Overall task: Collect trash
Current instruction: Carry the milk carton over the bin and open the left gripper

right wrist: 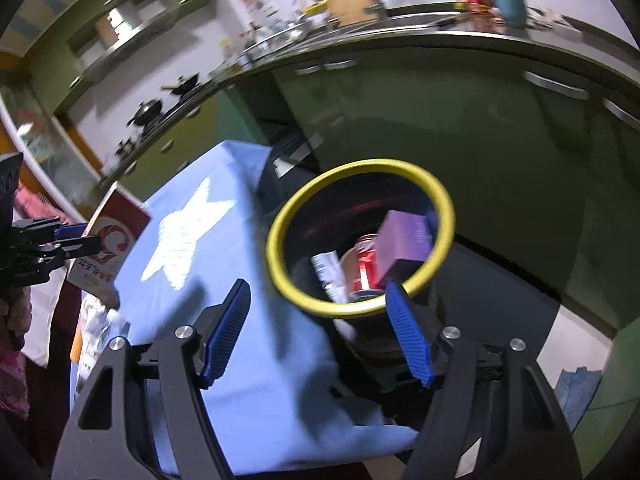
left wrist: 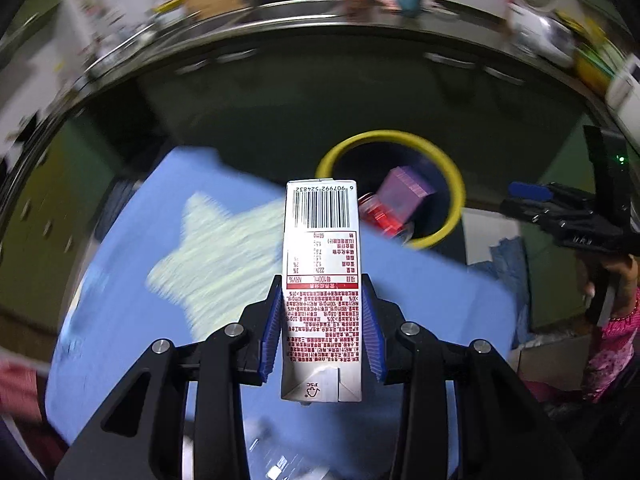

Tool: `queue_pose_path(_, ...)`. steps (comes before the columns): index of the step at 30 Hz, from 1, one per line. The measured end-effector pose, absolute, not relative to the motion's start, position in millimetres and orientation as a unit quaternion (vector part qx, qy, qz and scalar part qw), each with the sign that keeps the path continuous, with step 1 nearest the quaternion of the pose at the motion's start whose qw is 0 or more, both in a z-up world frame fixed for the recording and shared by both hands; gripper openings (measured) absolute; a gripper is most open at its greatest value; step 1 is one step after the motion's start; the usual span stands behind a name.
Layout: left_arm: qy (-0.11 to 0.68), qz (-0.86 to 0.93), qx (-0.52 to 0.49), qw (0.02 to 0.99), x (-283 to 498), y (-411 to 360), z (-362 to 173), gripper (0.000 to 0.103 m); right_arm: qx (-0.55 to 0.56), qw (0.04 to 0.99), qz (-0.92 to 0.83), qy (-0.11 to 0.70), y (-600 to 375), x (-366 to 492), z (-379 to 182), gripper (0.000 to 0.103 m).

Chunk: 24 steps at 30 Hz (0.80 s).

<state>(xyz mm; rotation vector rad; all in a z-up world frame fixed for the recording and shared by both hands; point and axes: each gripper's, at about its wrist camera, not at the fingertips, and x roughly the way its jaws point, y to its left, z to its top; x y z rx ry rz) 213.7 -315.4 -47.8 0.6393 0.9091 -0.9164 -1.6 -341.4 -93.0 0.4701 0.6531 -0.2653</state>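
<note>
Dim indoor light; strong fisheye bending and dark vignetting at the edges; motion blur smears the background, perhaps hiding detail.

A drink carton [left wrist: 322,280] sits between the pads of the left hand-held gripper [left wrist: 322,292], above a cloth-covered table [left wrist: 168,280]. Beyond the table's far edge stands a bin [left wrist: 454,184], holding a can [right wrist: 362,266] with a box [right wrist: 404,248] to its right. Kitchen cabinets [right wrist: 440,120] rise behind the bin, under a counter [right wrist: 440,42].

bin rim [right wrist: 280,216] yellow | cloth [left wrist: 132,280] blue, pale star | box [right wrist: 404,248] purple | can [right wrist: 362,264] red
</note>
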Motion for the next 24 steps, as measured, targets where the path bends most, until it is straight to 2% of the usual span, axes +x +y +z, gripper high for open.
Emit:
queue_pose_path(10, 0.434, -0.456, 0.336, 0.701, 215.3, -467.7, -93.9, 0.036, 0.265, 0.902, -0.150, 0.306, -387.0, -20.9, -107.8, 0.068)
queue_pose_path(18, 0.470, -0.422, 0.332, 0.701, 249.5, -521.7, -143.4, 0.038, 0.288, 0.893, -0.163, 0.306, -411.1, -29.6, -121.2, 0.068)
queue_pose_path(19, 0.473, -0.415, 0.329, 0.704, 254.1, -524.4, -148.1, 0.042, 0.290, 0.891, -0.164, 0.307, -412.5, -29.8, -122.4, 0.068)
queue_pose_path(21, 0.473, -0.408, 0.319, 0.713, 260.5, -522.8, -150.0, 0.068, 0.293, 0.890, -0.164, 0.308, -413.6, -29.1, -122.7, 0.068)
queue_pose_path(24, 0.459, -0.409, 0.302, 0.729, 260.4, -511.4, -133.4, 0.074, 0.289, 0.892, -0.161, 0.308, -411.4, -28.5, -119.9, 0.068)
